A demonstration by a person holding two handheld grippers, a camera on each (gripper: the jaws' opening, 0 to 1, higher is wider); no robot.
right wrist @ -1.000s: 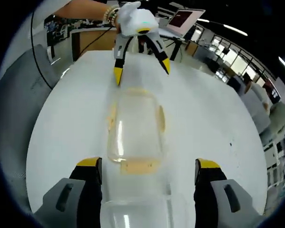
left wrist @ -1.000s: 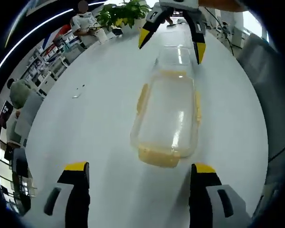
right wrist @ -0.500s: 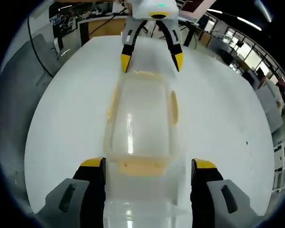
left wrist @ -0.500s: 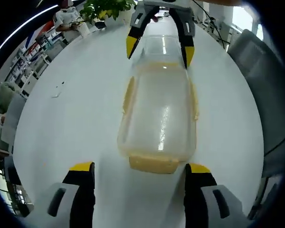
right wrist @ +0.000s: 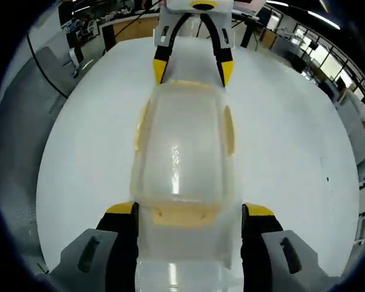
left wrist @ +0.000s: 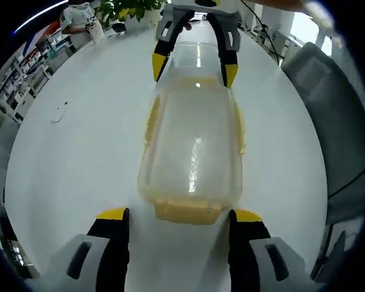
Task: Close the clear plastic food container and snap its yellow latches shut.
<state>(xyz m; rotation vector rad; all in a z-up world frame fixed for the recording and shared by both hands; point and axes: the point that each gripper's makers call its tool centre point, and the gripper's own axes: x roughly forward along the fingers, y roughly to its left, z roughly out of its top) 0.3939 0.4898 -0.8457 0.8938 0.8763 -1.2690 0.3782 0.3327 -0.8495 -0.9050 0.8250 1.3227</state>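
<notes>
The clear container is seen lying on the white tabltop; it is flanked at opposite ends by the left hand-held gripper and right hand-held gripper, both spread wide, apparently gripping nothing; its yellow latches are visible.

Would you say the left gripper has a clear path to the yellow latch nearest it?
Probably yes: the left gripper is open, and the yellow latch lies just ahead between its jaws, with nothing between.
</notes>
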